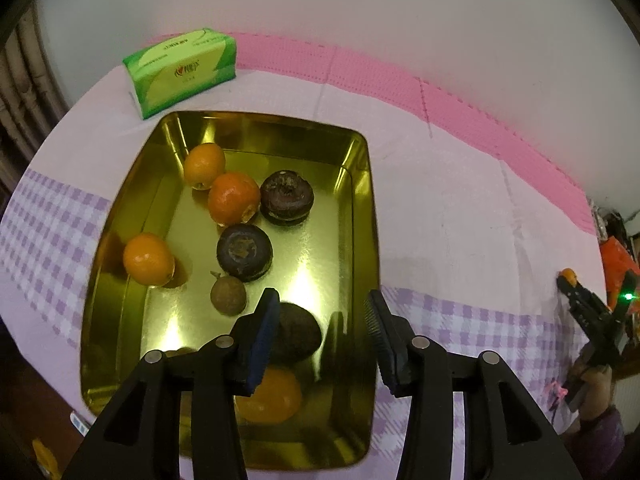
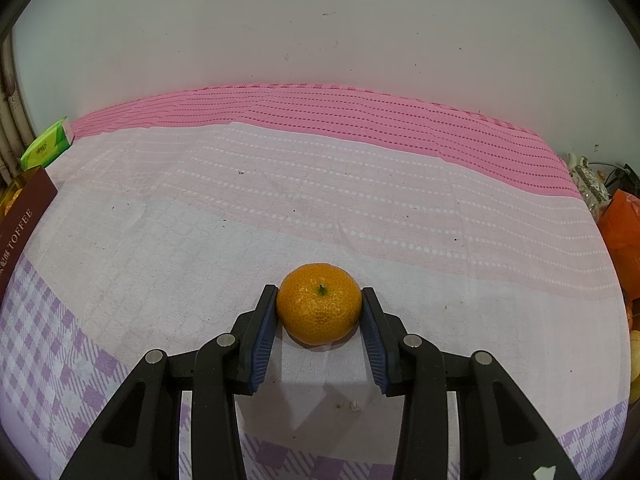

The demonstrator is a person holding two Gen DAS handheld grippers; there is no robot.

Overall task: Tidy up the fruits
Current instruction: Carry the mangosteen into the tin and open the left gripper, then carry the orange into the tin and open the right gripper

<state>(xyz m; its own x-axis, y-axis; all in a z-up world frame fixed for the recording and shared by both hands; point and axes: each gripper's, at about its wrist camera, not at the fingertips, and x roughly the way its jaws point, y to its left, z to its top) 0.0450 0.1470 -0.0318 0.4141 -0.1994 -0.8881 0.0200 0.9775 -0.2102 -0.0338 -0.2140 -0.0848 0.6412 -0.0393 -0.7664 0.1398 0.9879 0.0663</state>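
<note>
- Here the table [image 2: 280, 208] wears a cloth banded pink at the back, pale in the middle and lilac check at the near edge, pushed against a plain off-white wall [image 2: 320, 32].
- A green tissue pack [image 1: 182, 70] lies just behind the gold metal tray [image 1: 360, 216]; from the right wrist view the tray's outer wall is dark red and lettered "TOFFEE".
- At the table's right end an orange bag [image 2: 622, 224] and some clutter stand past the edge.
- In the tray lie four orange mandarins, among them one by the left wall [image 1: 148, 259], two dark purple round fruits [image 1: 245, 252], a small brown fruit [image 1: 228, 294] and a dark oval fruit [image 1: 298, 334].
- The left gripper [image 1: 322, 308] hangs over the tray's near right part, jaws apart and empty.
- The right gripper [image 2: 319, 307] is closed on a mandarin [image 2: 319, 304] resting on the cloth, pads pressing both sides, well right of the tray.
- That mandarin is glossy, pitted, stem nub up.
</note>
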